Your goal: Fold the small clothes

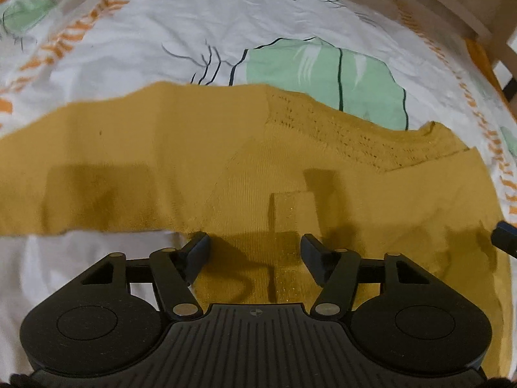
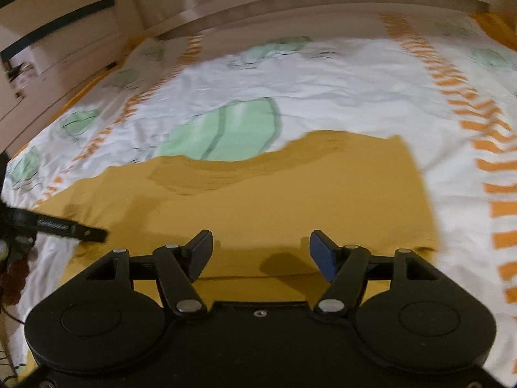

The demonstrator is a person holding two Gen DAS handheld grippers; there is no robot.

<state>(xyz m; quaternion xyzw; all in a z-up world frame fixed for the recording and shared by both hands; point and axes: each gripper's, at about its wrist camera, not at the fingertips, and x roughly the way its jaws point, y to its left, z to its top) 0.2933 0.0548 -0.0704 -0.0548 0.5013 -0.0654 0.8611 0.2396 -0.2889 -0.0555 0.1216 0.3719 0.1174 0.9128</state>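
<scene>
Mustard knit top (image 1: 290, 177) lies flat on bedsheet (image 1: 161, 32); left gripper (image 1: 255, 245) and right gripper (image 2: 260, 249) jaws apart, empty; risk: pinching sheet with fabric.

The left gripper (image 1: 253, 245) was matte black plastic: a ribbed central plate with a small round crosshair mark, two rounded housings with circular recesses, and linkage arms on silver pivot pins. The right gripper (image 2: 261, 250) matched it, with a smooth plate, one central screw and bluish finger pads (image 2: 323, 255).
</scene>
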